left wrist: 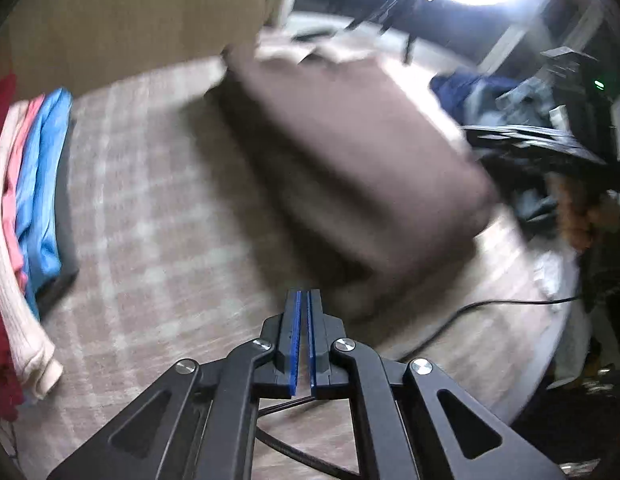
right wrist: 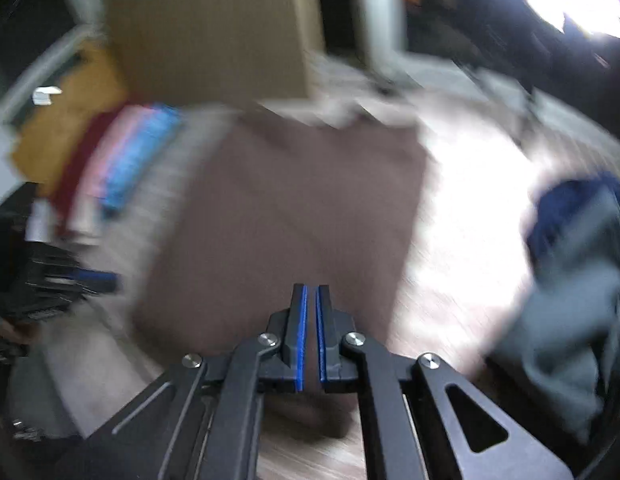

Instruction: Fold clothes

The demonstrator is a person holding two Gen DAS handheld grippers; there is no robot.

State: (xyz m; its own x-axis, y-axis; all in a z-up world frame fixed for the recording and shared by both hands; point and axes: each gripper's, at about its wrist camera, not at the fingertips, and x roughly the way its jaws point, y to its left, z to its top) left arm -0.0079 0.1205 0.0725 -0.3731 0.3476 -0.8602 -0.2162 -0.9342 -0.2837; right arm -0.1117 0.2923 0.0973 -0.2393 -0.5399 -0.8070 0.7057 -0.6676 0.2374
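A brown garment [left wrist: 349, 160] lies folded into a rough rectangle on the table, blurred in both views [right wrist: 290, 208]. My left gripper [left wrist: 304, 292] hangs just short of its near corner, shut, with no cloth between the blue pads. My right gripper [right wrist: 311, 286] hovers over the garment's near edge, pads close together and nothing visibly pinched. A blurred black shape [left wrist: 541, 144] at the garment's right side looks like the other gripper. A similar one [right wrist: 50, 280] shows at the left of the right wrist view.
A stack of folded clothes [left wrist: 38, 184], red, cream, pink and blue, sits at the left [right wrist: 126, 168]. Dark blue and grey unfolded clothes [right wrist: 581, 280] pile up at the right [left wrist: 489, 96]. A cardboard box [left wrist: 130, 20] stands behind. A black cable [left wrist: 469, 308] crosses the table's rounded edge [left wrist: 549, 360].
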